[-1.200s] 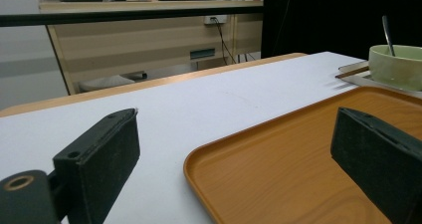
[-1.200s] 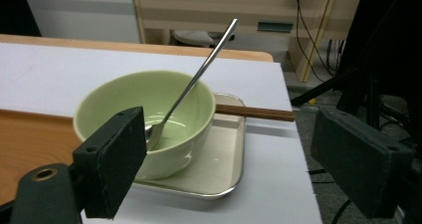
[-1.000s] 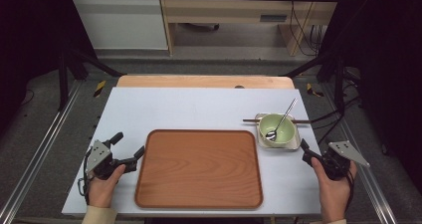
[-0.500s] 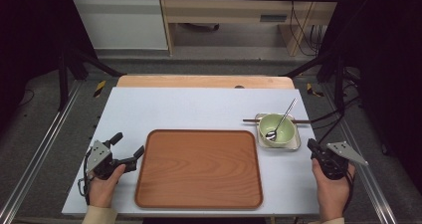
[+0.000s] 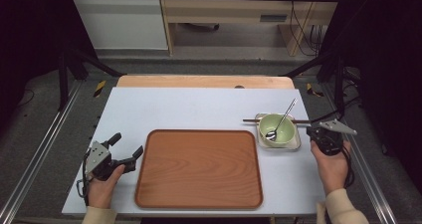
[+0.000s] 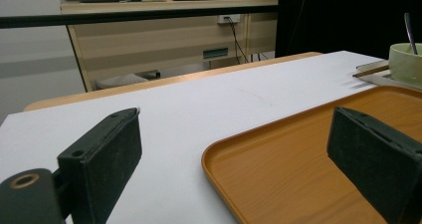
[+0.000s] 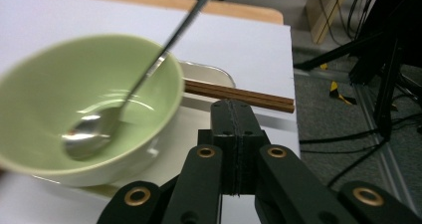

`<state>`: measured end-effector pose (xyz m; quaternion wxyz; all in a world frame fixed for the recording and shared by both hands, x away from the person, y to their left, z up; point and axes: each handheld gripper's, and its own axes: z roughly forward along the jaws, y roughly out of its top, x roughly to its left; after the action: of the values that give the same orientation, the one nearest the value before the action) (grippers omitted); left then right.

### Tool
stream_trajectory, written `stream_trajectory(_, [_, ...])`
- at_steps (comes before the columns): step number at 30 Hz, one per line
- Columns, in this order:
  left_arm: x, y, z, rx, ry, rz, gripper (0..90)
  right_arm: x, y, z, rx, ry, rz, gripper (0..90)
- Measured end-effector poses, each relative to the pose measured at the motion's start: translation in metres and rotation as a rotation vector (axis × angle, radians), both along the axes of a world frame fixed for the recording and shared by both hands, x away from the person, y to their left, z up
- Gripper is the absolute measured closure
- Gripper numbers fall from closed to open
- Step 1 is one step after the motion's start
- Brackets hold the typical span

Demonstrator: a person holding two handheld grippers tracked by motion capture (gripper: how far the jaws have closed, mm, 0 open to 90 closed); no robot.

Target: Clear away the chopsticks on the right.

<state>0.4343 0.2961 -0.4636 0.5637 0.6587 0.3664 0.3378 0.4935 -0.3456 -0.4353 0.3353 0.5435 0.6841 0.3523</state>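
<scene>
A brown wooden tray lies at the front middle of the white table. My left gripper rests open at the tray's left edge, one jaw over the tray and one over the bare table. A pale green bowl with a metal spoon in it stands on a small white dish, with brown chopsticks across the dish's far side. My right gripper is shut and empty just right of the bowl, with its closed fingertips near the chopsticks.
Metal rails run along both sides of the table, with cables on the floor at the right. A wooden bench and a white cabinet stand beyond the far edge. Bare white tabletop spreads across the far half and the left.
My right gripper has moved forward along the table's right side, up beside the bowl and dish. The left gripper has stayed where it was, open.
</scene>
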Motion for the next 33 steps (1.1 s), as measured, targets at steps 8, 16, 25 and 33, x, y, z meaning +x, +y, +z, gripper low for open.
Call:
stream_trajectory(8, [-0.002, 0.001, 0.000, -0.010, 0.004, 0.015, 7.3, 0.064, -0.019, -0.013, -0.023, 0.095, -0.005, 90.0])
stream_trajectory(16, [-0.004, -0.002, 0.000, -0.007, 0.002, 0.006, 7.8, 0.097, -0.022, -0.020, 0.031, 0.128, -0.030, 90.0])
stream_trajectory(25, [-0.007, -0.002, 0.001, -0.012, 0.005, 0.005, 7.9, 0.106, -0.016, -0.030, -0.012, 0.172, -0.005, 90.0])
stream_trajectory(33, [-0.006, 0.000, 0.001, -0.009, 0.007, 0.006, 8.1, 0.100, -0.014, -0.032, -0.035, 0.194, 0.016, 90.0])
